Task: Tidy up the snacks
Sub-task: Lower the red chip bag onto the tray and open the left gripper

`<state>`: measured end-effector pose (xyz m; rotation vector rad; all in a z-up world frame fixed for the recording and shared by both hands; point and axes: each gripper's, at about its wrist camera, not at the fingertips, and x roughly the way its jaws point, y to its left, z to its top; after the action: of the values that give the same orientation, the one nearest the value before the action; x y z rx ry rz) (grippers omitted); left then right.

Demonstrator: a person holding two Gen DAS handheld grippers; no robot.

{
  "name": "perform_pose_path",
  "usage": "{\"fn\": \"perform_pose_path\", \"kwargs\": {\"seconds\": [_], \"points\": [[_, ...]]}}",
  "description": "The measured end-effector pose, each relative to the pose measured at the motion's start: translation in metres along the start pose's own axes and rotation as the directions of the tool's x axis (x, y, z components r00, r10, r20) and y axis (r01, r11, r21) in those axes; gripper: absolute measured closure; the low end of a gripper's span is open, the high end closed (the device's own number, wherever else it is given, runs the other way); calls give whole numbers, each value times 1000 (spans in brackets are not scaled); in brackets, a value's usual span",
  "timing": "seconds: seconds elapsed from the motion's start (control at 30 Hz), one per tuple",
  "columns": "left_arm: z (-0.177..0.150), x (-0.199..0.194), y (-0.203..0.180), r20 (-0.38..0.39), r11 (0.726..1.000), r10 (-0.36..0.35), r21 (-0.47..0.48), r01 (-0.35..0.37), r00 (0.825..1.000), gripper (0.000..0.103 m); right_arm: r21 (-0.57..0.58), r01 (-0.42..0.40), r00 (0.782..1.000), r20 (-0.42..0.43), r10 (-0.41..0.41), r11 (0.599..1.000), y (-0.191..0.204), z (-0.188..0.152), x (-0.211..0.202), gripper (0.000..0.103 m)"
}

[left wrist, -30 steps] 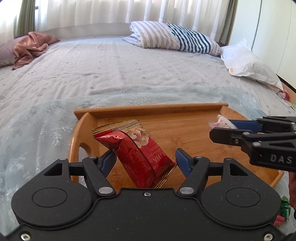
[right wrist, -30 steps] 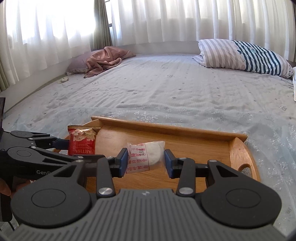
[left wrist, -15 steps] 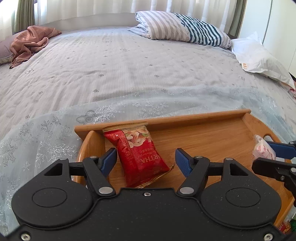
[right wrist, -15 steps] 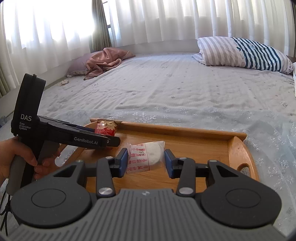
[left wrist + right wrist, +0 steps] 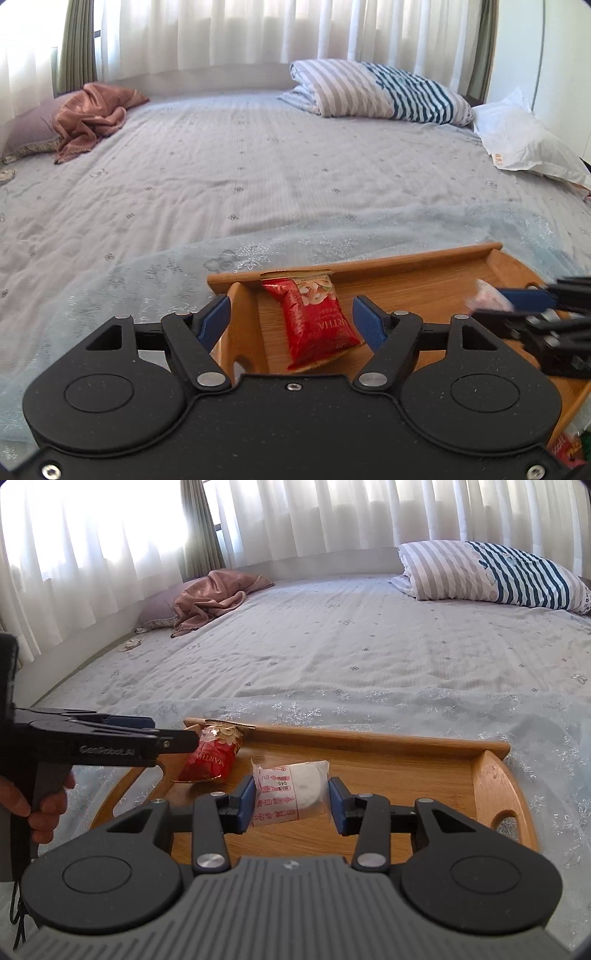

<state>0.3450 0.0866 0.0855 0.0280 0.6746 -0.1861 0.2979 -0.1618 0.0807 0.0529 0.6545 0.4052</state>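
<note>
red snack bag (image 5: 314, 321) | blue-padded claw (image 5: 291, 805) | striped pillow (image 5: 376, 92) | brown tray (image 5: 406, 760)

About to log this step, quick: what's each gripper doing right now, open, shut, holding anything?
Left gripper: open, jaws just widened, clear of the red snack bag lying in the wooden tray.
Right gripper: shut on the white snack packet.

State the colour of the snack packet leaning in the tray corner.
Red snack packet with gold edges; left wrist view shows it best.

R gripper (image 5: 291, 799) holds white snack pkt (image 5: 291, 788) over tray (image 5: 369, 744); red pkt (image 5: 212, 762) beside.
</note>
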Motion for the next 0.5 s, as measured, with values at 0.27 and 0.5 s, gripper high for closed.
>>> {"fn": "perform_pose_path", "kwargs": {"seconds": [0.27,0.5], "points": [[-24,-57,-8,71,999,-13,52,9,997,32,-14,6,999,-38,-7,1000,18,13,39,57],[-60,-109,-11,142,999,35,27,-39,989,32,1,6,998,-60,-6,1000,25,19,61,57]]}}
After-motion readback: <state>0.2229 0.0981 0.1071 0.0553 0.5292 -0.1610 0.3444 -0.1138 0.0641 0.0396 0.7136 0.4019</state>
